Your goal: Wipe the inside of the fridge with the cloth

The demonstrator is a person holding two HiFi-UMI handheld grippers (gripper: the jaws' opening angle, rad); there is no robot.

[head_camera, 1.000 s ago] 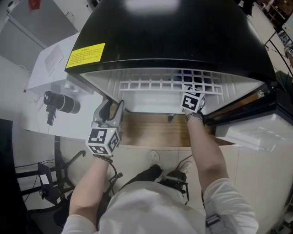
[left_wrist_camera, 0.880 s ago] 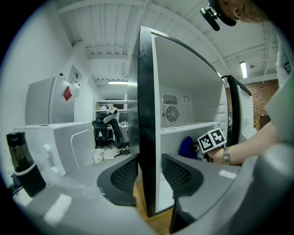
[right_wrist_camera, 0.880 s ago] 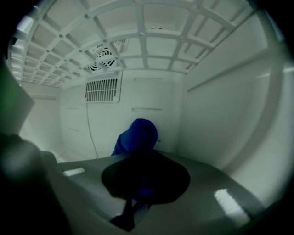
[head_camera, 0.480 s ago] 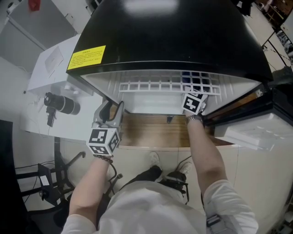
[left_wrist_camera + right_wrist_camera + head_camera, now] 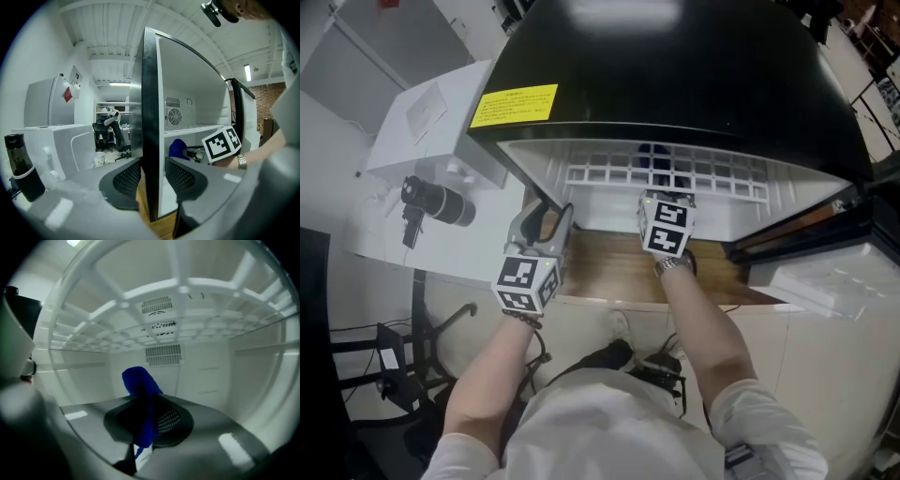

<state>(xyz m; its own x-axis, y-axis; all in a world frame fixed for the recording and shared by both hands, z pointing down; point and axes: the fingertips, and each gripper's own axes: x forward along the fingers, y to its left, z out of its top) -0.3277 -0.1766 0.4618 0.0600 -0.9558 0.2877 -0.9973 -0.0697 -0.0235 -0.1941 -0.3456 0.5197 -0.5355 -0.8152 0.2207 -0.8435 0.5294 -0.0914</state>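
no words can be read. a yellow sticker [image 5: 514, 104] on the black top of the fridge [image 5: 703, 66] carries print too small to make out. the left cube [image 5: 523, 283] and right cube [image 5: 666, 227] show black-and-white square codes only.

Fridge [image 5: 675, 75] shell is glossy black, very smooth, with lamps mirrored on top. The inner liner is smooth white plastic with a slight sheen. Shelf grid [image 5: 666, 174] is white and smooth-coated. Label [image 5: 514, 104] is a yellow paper sticker, matt. Wooden surface [image 5: 609, 267] shows brown grain, satin finish. Cloth [image 5: 139, 385] is deep blue soft fabric, matt and creased. Left gripper [image 5: 152, 176] and right gripper [image 5: 149, 416] are matt grey plastic with black dotted-mesh pads [image 5: 127, 177]. Marker cube [image 5: 666, 228] has flat matt print. Watch [image 5: 672, 265] is shiny metal.
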